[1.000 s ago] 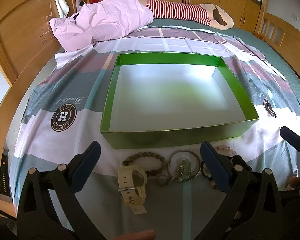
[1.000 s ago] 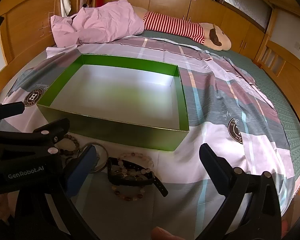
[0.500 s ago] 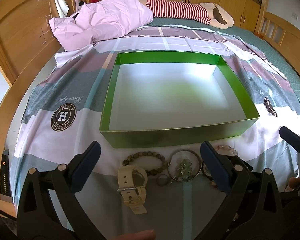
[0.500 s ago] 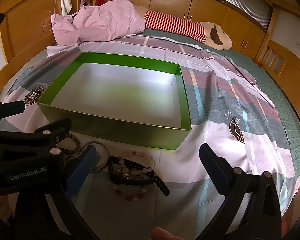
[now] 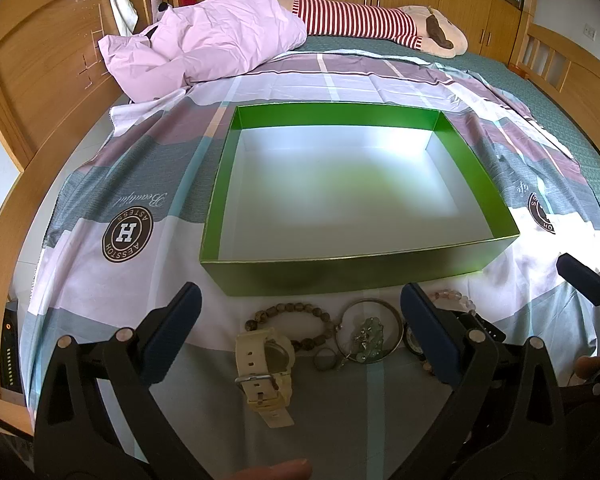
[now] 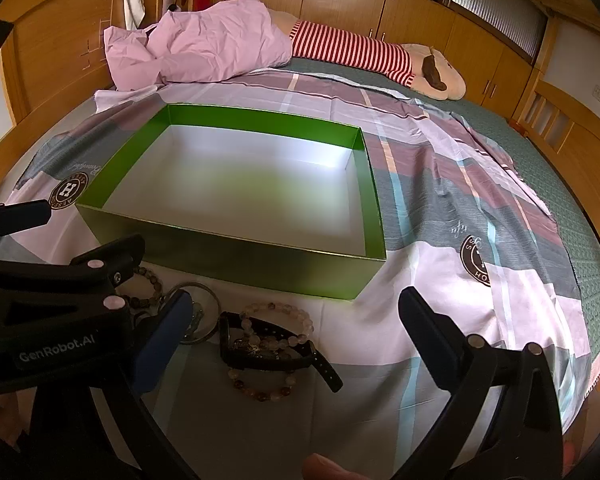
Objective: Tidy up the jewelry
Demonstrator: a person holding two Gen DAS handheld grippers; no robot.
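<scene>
A shallow rectangular green cardboard box (image 5: 340, 272) with a pale, smooth white floor is set on a patchwork bed sheet (image 5: 100, 280) printed in pink, grey and mauve blocks with round logo badges. The box is seen to be empty.

The jewelry is laid on the sheet just in front of the box's near wall. From the left wrist view, a cream plastic wristwatch (image 5: 266, 368) with a metal buckle is seen lying flat, its strap touching a bracelet of mottled brown-grey round beads (image 5: 292, 310). Beside these, a thin silver metal bangle (image 5: 370, 334) encloses a pale green carved pendant (image 5: 370, 334), and a small dark ring (image 5: 326, 360) lies just beside it. From the right wrist view, a black strap watch (image 6: 272, 350) is seen overlapped by a bracelet of translucent pink and brown beads (image 6: 268, 360).

The left tongs (image 5: 298, 332) are spread wide and released above the cream watch and beaded bracelet; nothing is grasped. The right tongs (image 6: 292, 338) are likewise spread wide and released above the black watch; nothing is grasped.

A crumpled lilac pillow (image 5: 204, 48) and a red-and-white striped plush toy (image 5: 380, 26) lie at the far end of the bed.
</scene>
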